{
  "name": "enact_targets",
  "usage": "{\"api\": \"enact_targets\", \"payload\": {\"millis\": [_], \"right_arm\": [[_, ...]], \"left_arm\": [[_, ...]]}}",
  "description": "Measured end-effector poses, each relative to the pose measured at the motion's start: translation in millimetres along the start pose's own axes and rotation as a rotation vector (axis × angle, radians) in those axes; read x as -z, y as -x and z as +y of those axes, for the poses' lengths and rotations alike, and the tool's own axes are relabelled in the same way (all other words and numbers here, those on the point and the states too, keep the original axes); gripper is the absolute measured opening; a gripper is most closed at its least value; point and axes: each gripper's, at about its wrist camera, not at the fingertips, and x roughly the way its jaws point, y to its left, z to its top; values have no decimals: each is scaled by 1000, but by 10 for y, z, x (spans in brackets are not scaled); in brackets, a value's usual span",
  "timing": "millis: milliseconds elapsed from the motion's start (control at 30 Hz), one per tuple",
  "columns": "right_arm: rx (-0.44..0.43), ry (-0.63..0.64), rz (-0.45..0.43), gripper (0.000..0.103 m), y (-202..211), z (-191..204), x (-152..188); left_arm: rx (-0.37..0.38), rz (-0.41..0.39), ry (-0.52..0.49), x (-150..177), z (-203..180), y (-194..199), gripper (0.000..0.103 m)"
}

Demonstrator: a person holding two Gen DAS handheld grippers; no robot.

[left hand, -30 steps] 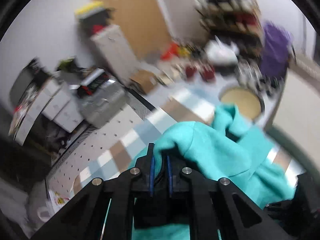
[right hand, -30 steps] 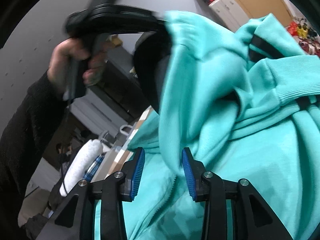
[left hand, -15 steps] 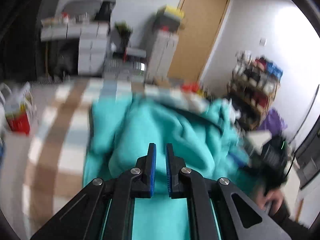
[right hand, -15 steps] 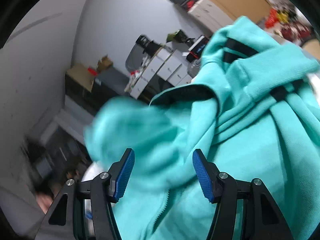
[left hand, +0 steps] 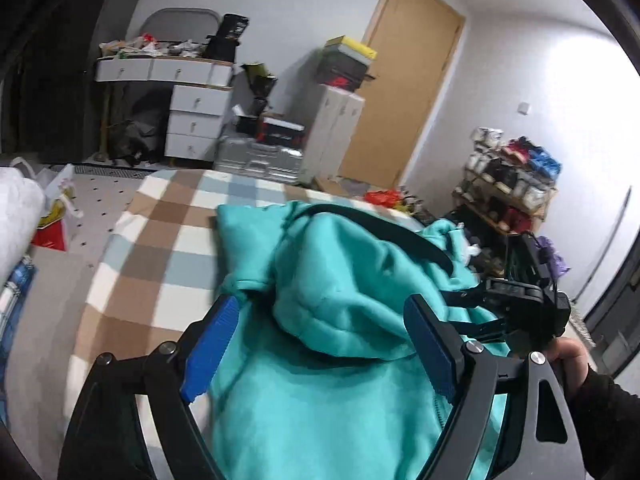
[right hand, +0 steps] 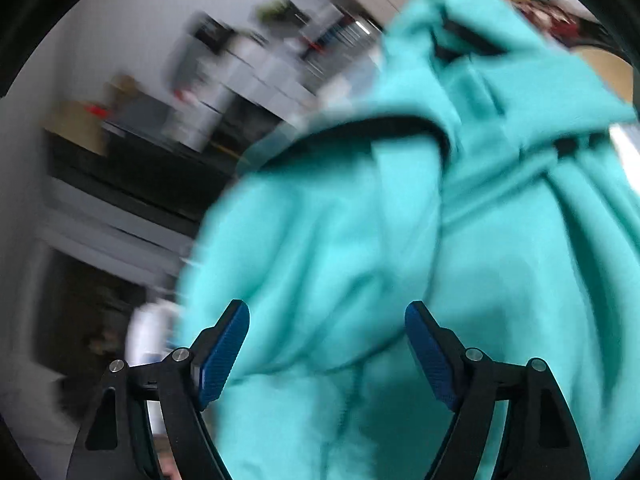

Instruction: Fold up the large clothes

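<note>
A checked blanket (left hand: 160, 248) in brown, blue and white covers the bed, and on it, heaped toward its right edge, lies a turquoise hooded sweatshirt (left hand: 328, 360), bunched rather than spread, its dark-lined hood (left hand: 384, 232) thrown up toward the far edge. The garment looks thick, soft and fleecy: by appearance light enough for two grippers, but limp, so it should sag and fold on itself wherever it is lifted, and a pinch on a single loose layer would likely drag the rest askew. The firmer places to take hold seem to be the ribbed cuff (left hand: 244, 280) near the left jaw, the hem and the shoulder seams; the zipper (left hand: 438, 412) running down the front could serve as a fold line. The left gripper (left hand: 320, 352) is letting go, its blue jaws spreading with a mound of fleece between them but not pinched. The right gripper (right hand: 326, 352), its view blurred, likewise has its jaws parting over the cloth, pads clear of it. In the left view that tool and the person's hand (left hand: 568, 364) sit at the right edge of the bed, close beside the sweatshirt. Beyond the bed, white drawers (left hand: 192, 120), a silver case (left hand: 260, 160), a wooden door (left hand: 404, 80) and a cluttered shelf (left hand: 508, 180) stand well apart; nothing blocks the fold except the garment's own tangle.
</note>
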Motion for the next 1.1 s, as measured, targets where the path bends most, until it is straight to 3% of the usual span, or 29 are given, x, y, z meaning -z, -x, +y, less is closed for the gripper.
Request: {"api": "enact_targets", "payload": {"millis": [67, 133, 200, 367, 500, 567, 667, 767, 833, 867, 933, 967, 1033, 1100], "right_arm": [[80, -21, 24, 81, -185, -3, -38], [112, -22, 23, 70, -321, 19, -81], [208, 52, -6, 12, -356, 116, -125], [384, 357, -200, 9, 106, 753, -350], [367, 419, -289, 8, 611, 1009, -656], [314, 363, -324, 8, 828, 901, -834], [362, 246, -311, 8, 723, 549, -911], [535, 192, -138, 9, 291, 31, -913], [549, 159, -30, 17, 76, -239, -779], [509, 145, -36, 17, 90, -286, -727], [476, 151, -96, 33, 255, -249, -643], [474, 170, -142, 47, 377, -176, -589], [441, 239, -231, 56, 619, 14, -463], [348, 331, -264, 78, 785, 266, -292]], "left_arm": [[16, 23, 13, 21, 34, -44, 81], [9, 44, 14, 32, 39, -99, 81], [-6, 67, 8, 61, 22, -107, 81], [11, 95, 28, 87, 4, -121, 81], [24, 116, 24, 86, -50, -179, 81], [19, 129, 14, 95, -85, -214, 81], [13, 142, 1, 113, -129, -247, 81], [3, 166, -4, 127, -170, -302, 81], [9, 180, -4, 126, -196, -334, 81], [4, 187, -9, 129, -217, -354, 81], [-2, 198, -19, 135, -247, -381, 81], [-1, 203, -20, 135, -265, -398, 81], [2, 212, -23, 144, -291, -409, 81], [-4, 220, -30, 154, -324, -432, 81]]}}
